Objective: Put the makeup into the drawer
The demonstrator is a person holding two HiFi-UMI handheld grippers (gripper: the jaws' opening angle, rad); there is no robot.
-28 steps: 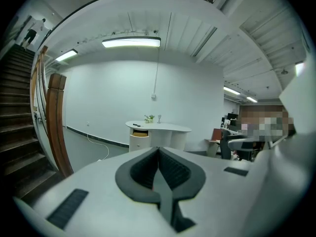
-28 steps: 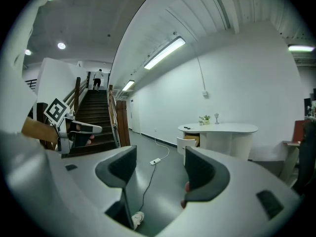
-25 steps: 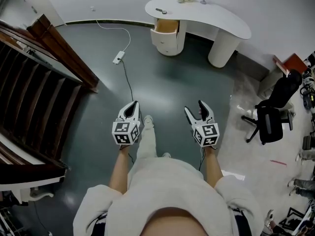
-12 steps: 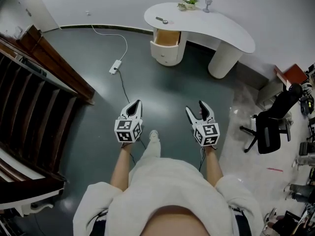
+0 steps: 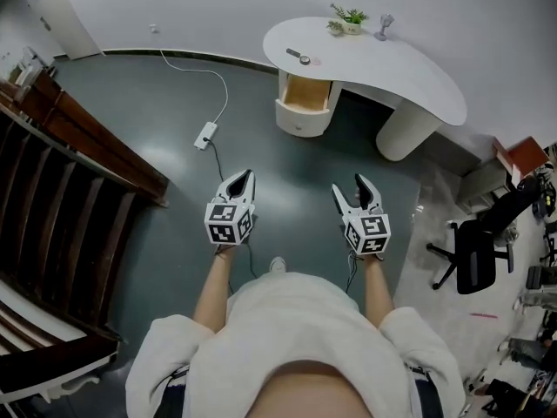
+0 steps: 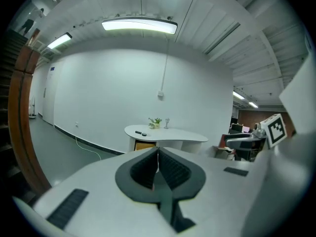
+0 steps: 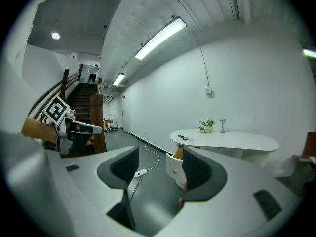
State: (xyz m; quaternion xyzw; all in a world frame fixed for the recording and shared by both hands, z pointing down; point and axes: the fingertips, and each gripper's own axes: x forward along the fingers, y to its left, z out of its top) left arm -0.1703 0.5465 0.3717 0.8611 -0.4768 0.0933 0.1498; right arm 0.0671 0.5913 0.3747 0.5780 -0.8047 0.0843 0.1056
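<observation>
Left claw (image 5: 244, 176) is pinched closed, empty. Right claw (image 5: 350, 185) is wide, has just been closing a bit, empty too. Makeup (image 5: 300, 57) sits on the white surface (image 5: 409, 68) above the open drawer (image 5: 306, 94). A power strip (image 5: 206, 135) lies on the floor ahead.

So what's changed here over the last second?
The person has walked toward the white desk, which now sits lower and nearer in the head view, as does the power strip on the floor. The right gripper has just been closing its jaws a little, with nothing between them; they stand apart. Unchanged: left gripper shut and empty, drawer open, makeup on the desktop.
</observation>
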